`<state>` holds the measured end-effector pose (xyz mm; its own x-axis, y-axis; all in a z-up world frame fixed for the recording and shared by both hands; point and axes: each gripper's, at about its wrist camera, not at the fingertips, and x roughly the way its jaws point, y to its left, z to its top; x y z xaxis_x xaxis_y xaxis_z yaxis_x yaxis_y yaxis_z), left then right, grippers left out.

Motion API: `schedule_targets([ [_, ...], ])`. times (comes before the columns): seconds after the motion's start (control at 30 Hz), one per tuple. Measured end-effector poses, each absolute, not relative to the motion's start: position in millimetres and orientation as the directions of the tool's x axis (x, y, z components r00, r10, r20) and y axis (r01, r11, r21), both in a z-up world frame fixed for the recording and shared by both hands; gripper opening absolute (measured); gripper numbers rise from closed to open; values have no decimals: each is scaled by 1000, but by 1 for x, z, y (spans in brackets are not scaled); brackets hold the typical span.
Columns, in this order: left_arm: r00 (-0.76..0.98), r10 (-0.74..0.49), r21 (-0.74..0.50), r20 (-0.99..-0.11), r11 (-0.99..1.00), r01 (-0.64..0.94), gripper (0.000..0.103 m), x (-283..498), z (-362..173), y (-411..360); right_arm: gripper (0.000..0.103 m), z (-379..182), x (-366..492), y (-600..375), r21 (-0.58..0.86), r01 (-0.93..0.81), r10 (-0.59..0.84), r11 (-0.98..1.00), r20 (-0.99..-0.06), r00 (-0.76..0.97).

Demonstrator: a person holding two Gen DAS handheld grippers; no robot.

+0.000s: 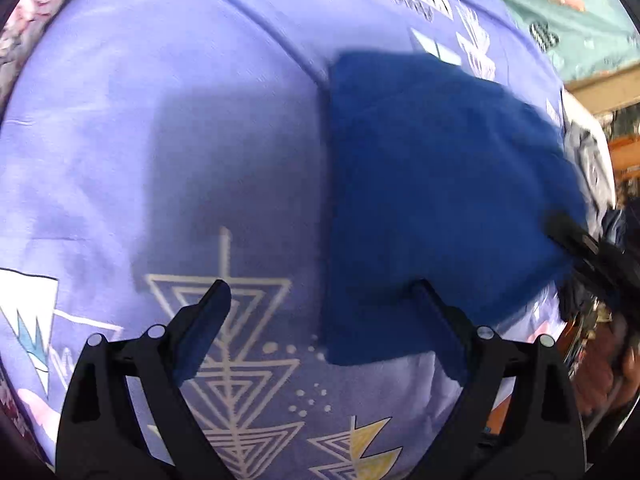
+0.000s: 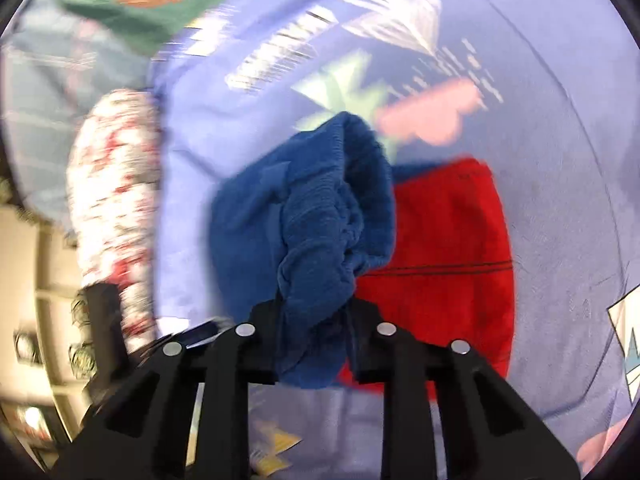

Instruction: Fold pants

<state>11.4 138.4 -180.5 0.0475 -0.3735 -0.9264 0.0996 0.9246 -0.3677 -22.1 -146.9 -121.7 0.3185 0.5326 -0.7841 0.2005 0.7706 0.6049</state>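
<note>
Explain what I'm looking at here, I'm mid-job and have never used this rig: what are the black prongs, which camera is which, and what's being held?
The black prongs are two-finger grippers, one in each of a person's hands, each carrying a fisheye camera looking along its fingers. The left wrist view shows the left gripper open and empty above a purple patterned bedsheet, with the blue pants lying folded flat. The right wrist view shows the right gripper shut on a bunched part of those blue pants. A red garment lies on the sheet beside them.
</note>
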Motion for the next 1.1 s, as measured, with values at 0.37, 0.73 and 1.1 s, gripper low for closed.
schedule_targets([
  [0.37, 79, -380, -365, -922, 918, 152, 93, 21, -168, 120, 28, -163, -82, -211, 580, 410, 502, 704, -815, 290],
  [0.73, 93, -375, -346, -922, 909, 233, 93, 35, -151, 76, 43, -114, -66, -213, 343, 305, 241, 889, -914, 325],
  [1.1, 75, -263, -242, -962, 946, 216, 101, 72, -194, 49, 0, -167, 0, -203, 400, 261, 305, 878, -890, 340],
])
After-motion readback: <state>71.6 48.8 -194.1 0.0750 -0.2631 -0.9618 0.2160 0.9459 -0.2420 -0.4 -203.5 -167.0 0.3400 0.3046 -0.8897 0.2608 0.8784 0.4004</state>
